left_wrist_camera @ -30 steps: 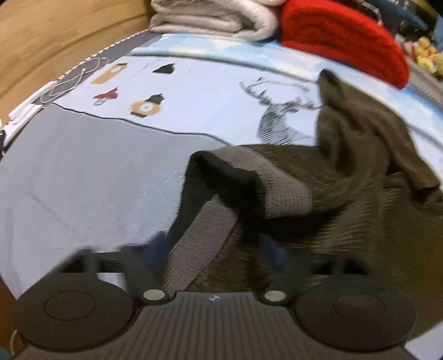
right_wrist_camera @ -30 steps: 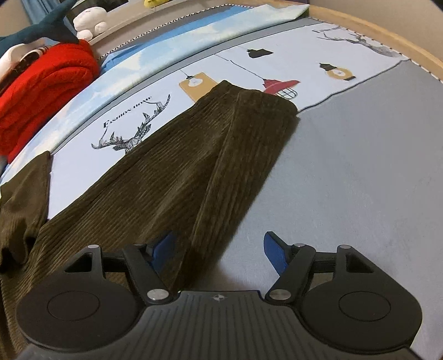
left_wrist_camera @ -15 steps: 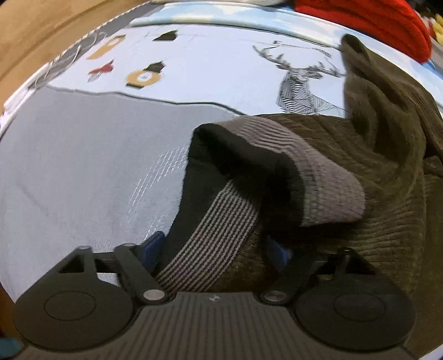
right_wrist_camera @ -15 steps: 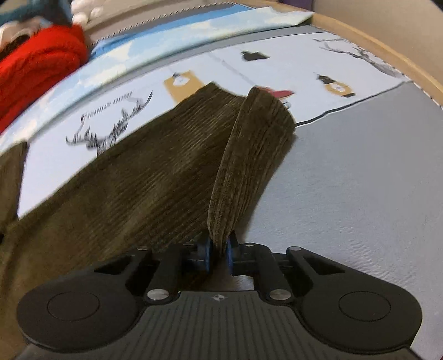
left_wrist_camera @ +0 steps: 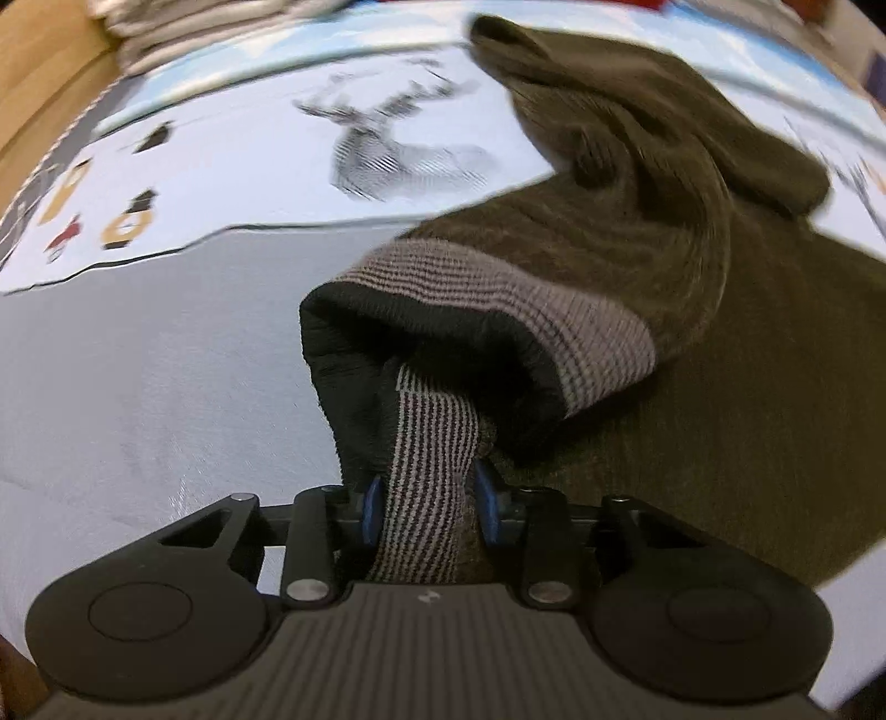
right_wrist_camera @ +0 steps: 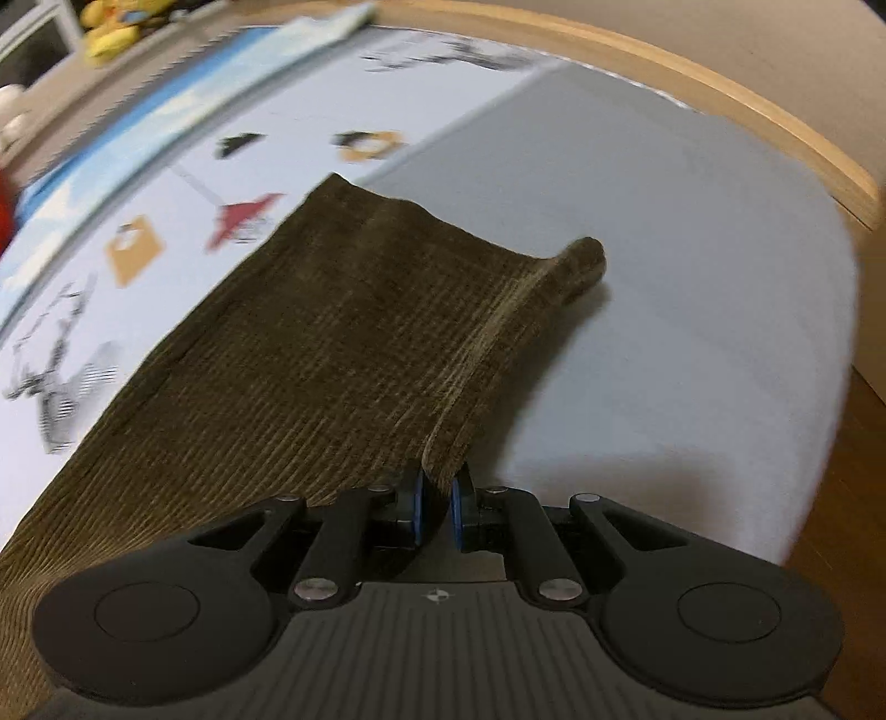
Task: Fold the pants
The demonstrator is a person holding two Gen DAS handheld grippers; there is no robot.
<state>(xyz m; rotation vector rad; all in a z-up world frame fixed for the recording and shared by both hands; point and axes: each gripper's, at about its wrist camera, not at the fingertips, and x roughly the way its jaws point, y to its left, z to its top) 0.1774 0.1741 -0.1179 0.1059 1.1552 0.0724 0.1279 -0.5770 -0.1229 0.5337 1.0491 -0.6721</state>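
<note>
Olive-brown corduroy pants lie on a bed with a printed grey and pale-blue cover. My left gripper is shut on the grey striped waistband, which is lifted and shows its black lining. The far pant leg lies crumpled at the upper right. In the right wrist view my right gripper is shut on the near edge of the pant leg, which is raised off the cover and stretched, its hem corner curling at the far right.
The bed cover carries deer and lantern prints. A wooden bed rim curves along the right, with floor beyond. Folded grey blankets sit at the head. Yellow plush toys sit on the far shelf.
My left gripper closed on the waistband and lifted it. My right gripper, which closed on the pant leg edge half a second ago, has pulled it up and toward the bed's right rim.
</note>
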